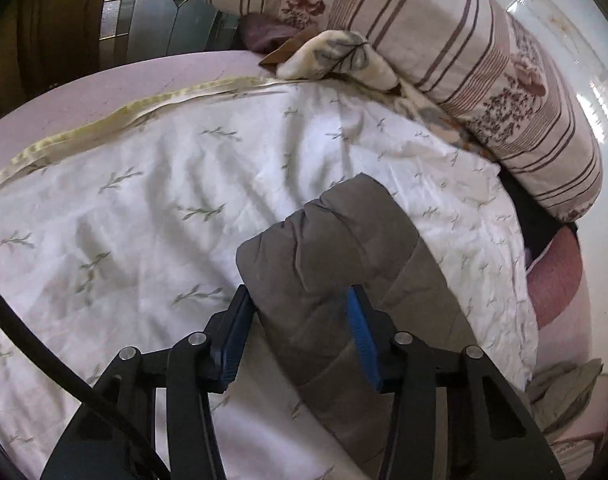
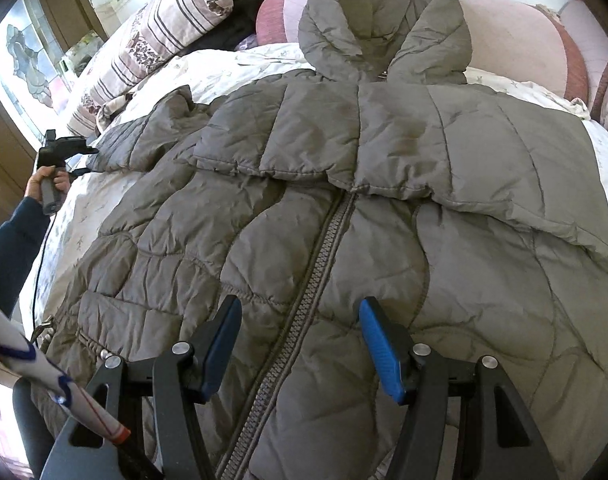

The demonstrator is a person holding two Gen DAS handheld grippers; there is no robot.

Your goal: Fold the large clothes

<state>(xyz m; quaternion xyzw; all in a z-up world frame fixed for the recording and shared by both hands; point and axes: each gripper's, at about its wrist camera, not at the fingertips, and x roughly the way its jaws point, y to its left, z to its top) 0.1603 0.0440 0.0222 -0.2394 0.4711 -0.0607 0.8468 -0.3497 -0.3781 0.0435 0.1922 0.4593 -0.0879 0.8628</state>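
A grey-brown quilted puffer jacket with a hood lies zipper-up across a white leaf-print bedsheet, filling the centre of the right wrist view, hood toward the top edge. At the far left of that view, a person's hand in a dark blue sleeve holds the left gripper at the jacket's outstretched sleeve. In the left wrist view that sleeve's cuff end runs up from the lower centre between the 2 blue pads; the right pad touches the padding while the left stands just beside it, so no firm pinch shows yet. The right gripper hangs unclenched over the lower front, straddling the grey zipper and grasping nothing.

The step in hand looks like folding this sleeve in over the chest. Doing it well likely means pinching both layers of the puffy cuff squarely, lifting enough to clear the torso, and laying it flat across the front.

A striped floral pillow crowds the upper right of the left wrist view; the open sheet at left offers room.
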